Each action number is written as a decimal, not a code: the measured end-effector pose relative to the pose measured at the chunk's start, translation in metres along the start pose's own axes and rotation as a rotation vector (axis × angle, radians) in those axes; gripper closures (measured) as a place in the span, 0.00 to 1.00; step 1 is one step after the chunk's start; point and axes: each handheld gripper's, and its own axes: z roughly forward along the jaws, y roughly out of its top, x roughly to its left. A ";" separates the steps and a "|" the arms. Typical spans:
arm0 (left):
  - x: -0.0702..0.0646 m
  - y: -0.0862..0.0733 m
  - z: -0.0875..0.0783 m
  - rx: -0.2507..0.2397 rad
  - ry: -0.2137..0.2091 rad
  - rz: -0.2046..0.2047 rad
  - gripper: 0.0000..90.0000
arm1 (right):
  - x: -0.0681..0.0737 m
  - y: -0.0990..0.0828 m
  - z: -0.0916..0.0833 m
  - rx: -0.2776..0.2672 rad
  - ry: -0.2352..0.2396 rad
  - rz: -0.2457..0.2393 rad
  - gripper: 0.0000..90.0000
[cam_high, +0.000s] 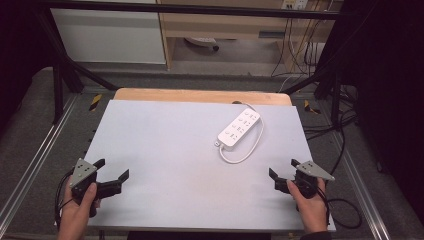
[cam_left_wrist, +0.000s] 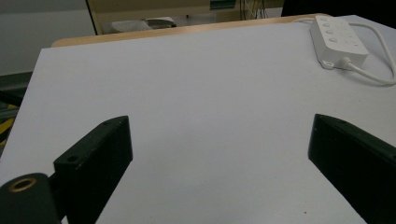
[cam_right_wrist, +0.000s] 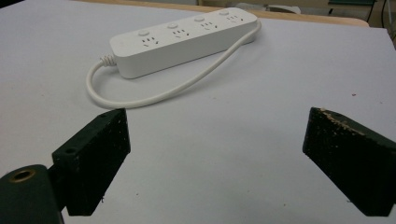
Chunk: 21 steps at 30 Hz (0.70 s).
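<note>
Both grippers idle at the near edge of the table (cam_high: 150, 150), nothing held. Left gripper (cam_high: 111, 172) at 8 o'clock, jaws spread wide and empty; right gripper (cam_high: 283, 169) at 4 o'clock, jaws also wide and empty. Power strip (cam_high: 239, 129) lies flat at roughly 1 o'clock, well apart from both, and its white cable (cam_high: 245, 155) loops toward the right gripper. The right one is nearer, so the reach is probably its job. Best approach: square the jaws across the strip's short width, come down over the body, avoid snagging the cable loop. Clamp mid-body, not the cord end, so it lifts level.
</note>
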 end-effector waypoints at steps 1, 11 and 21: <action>0.000 0.000 0.000 0.000 0.000 0.000 0.07 | 0.000 0.000 -0.001 -0.006 -0.010 -0.011 0.09; 0.000 0.000 0.000 -0.002 -0.001 0.002 0.07 | 0.001 0.001 -0.004 -0.029 -0.011 -0.012 0.10; 0.000 0.000 0.000 -0.002 -0.001 0.005 0.07 | 0.000 0.003 -0.007 -0.032 -0.006 -0.011 0.08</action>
